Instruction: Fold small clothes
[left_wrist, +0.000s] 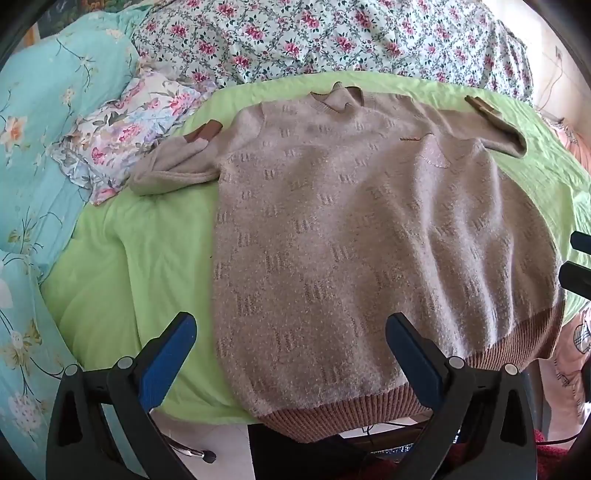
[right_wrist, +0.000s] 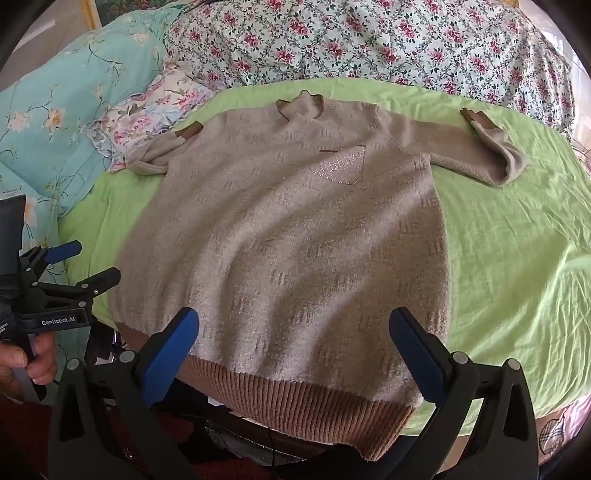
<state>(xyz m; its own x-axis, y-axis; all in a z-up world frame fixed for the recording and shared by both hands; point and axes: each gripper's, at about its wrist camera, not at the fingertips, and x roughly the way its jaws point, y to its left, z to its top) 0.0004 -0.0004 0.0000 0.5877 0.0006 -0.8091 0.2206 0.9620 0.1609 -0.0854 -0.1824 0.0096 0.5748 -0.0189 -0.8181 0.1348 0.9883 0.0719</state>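
Flat on green sheet (left_wrist: 147, 258), beige sweater (left_wrist: 369, 229), floral bedding (right_wrist: 369, 44) behind, both tongs (left_wrist: 291, 332) (right_wrist: 293, 328) wide open, empty.

One piece of writing reads clearly: "GenRobot.AI" in white letters on the black body of the left hand-held gripper (right_wrist: 79, 264), seen from the right wrist view, off to the left of the right hand-held gripper (right_wrist: 293, 332). There's a scrap of further white print at the frame's left edge just below it, too cut off to make out. The sweater (right_wrist: 295, 240) ahead carries only a repeated knitted motif, not legible as letters. Nothing readable in the left wrist view.
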